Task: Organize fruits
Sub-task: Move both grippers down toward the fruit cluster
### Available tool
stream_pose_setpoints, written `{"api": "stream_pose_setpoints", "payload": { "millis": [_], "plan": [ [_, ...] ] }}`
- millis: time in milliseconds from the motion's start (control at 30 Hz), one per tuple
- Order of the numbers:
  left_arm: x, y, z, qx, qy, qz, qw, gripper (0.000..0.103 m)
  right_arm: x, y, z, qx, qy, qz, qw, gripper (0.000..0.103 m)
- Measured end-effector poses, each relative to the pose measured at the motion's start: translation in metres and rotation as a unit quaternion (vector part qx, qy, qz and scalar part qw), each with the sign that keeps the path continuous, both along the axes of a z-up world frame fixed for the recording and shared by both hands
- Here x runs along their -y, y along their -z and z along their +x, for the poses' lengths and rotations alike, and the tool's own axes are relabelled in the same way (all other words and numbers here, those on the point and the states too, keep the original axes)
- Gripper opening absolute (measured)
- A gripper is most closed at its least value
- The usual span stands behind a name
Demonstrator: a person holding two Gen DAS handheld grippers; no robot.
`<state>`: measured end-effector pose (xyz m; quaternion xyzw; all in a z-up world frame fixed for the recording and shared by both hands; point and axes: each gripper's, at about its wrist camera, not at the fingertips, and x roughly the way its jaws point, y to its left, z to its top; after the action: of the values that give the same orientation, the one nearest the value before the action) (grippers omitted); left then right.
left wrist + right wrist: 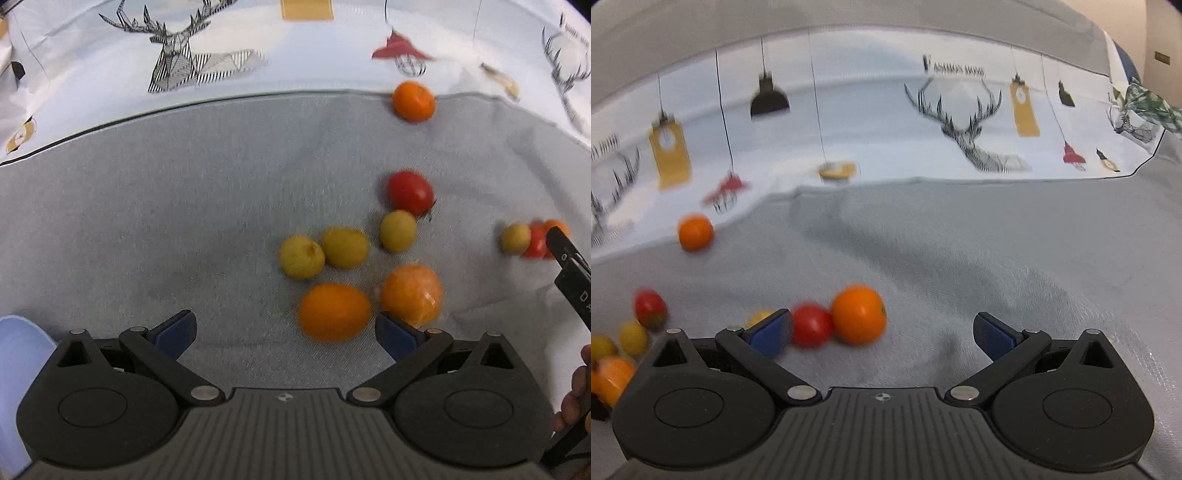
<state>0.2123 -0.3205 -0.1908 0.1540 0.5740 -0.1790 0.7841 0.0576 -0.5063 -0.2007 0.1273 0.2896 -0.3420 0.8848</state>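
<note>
Hovering over grey cloth [147, 206], left tool [284, 328] is spread wide and empty; oranges [334, 312] and yellow fruits [301, 256] lie just ahead, blurred. Right tool [882, 332], also apart, has a tomato [812, 325] and orange [858, 314] between its fingers; its left finger [772, 332] partly hides a yellow fruit.

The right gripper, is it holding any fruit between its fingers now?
No. The right gripper is open, and the orange fruit and red fruit lie loose on the grey cloth.
</note>
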Motion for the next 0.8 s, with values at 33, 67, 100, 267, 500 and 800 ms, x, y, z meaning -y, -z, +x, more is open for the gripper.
{"api": "stream_pose_setpoints", "payload": {
  "millis": [33,67,100,267,500,800],
  "plan": [
    [-0.001,0.000,0.003,0.005,-0.002,-0.001,1.0000,0.103,0.002,-0.002,-0.002,0.008,0.007,-0.003,1.000,0.103],
    [-0.001,0.002,0.006,0.007,-0.007,0.008,0.9999,0.103,0.005,-0.002,-0.002,0.010,0.017,-0.007,1.000,0.103],
    [0.000,0.007,0.009,0.003,-0.011,0.019,0.9997,0.103,0.007,0.000,-0.001,0.002,0.023,-0.009,1.000,0.103],
    [-0.010,0.020,0.021,-0.036,-0.049,0.016,0.9980,0.103,0.017,0.013,0.001,0.003,0.045,-0.008,0.999,0.102],
    [-0.017,0.018,0.010,-0.043,-0.029,0.027,0.9983,0.103,0.023,0.015,0.013,-0.019,0.057,-0.054,0.997,0.102],
    [-0.012,0.017,0.015,-0.044,-0.019,0.038,0.9981,0.103,0.024,0.014,0.009,-0.016,0.042,-0.052,0.998,0.102]
  ]
}}
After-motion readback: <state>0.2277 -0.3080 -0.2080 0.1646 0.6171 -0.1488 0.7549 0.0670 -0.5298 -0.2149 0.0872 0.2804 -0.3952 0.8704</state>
